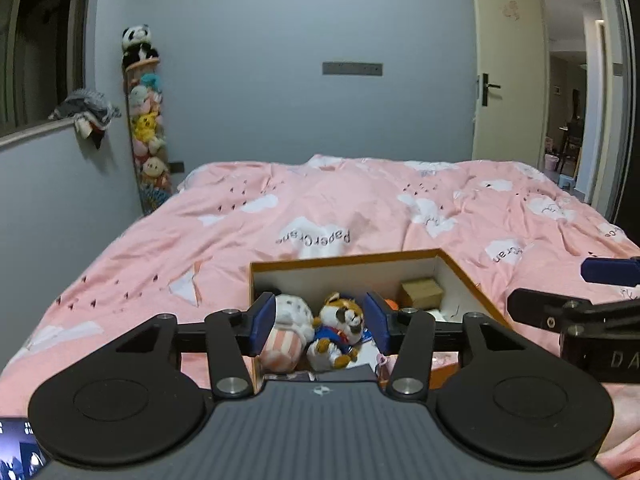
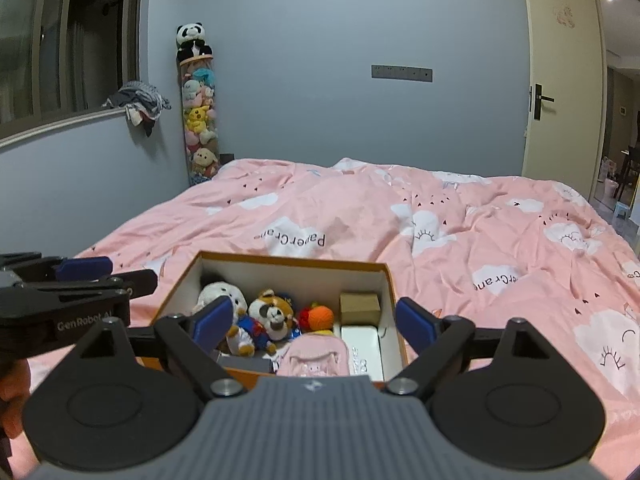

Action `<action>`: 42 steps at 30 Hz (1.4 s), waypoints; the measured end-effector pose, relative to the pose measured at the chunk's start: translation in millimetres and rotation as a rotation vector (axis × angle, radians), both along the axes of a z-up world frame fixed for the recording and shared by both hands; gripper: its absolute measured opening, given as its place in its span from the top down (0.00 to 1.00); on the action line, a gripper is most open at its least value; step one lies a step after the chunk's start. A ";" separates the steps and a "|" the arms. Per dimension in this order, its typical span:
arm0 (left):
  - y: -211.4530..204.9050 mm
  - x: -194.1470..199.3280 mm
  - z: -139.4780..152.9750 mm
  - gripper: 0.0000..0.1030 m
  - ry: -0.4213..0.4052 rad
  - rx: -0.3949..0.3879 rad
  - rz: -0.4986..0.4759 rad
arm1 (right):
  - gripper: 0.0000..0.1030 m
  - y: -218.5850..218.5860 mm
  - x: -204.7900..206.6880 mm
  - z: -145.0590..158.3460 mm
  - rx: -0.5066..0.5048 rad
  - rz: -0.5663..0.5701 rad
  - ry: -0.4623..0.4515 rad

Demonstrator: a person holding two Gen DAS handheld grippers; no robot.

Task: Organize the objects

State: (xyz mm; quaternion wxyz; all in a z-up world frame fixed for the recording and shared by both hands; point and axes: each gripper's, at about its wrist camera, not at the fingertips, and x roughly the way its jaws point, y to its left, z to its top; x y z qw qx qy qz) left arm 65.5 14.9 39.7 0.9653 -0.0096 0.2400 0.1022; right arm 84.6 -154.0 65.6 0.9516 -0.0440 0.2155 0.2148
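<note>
Looking along my right gripper [image 2: 316, 326] at the open box [image 2: 288, 262] on the pink bed cover [image 2: 500, 240].

My jaws stand wide and empty. Inside lie a white plush [image 2: 222, 294], a tiger plush [image 2: 270, 312], an orange ball [image 2: 320, 316], a small brown carton [image 2: 359, 307]. My left gripper [image 2: 86, 268] shows at the left edge.

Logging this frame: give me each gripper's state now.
Left gripper: open, holding nothing.
Right gripper: open wide, holding nothing.

Dim bluish room light, soft focus, fisheye-bent edges
</note>
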 end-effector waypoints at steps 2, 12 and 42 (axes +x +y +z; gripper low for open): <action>2.0 3.8 -6.9 0.42 0.017 -0.005 0.007 | 0.10 2.2 1.8 -5.6 -0.011 -0.002 0.005; 5.6 21.9 -52.6 0.42 0.176 -0.013 0.023 | 0.08 13.1 33.4 -52.5 -0.046 -0.012 0.130; 14.1 30.3 -67.1 0.42 0.232 -0.061 0.048 | 0.08 17.5 50.1 -71.3 -0.055 -0.004 0.189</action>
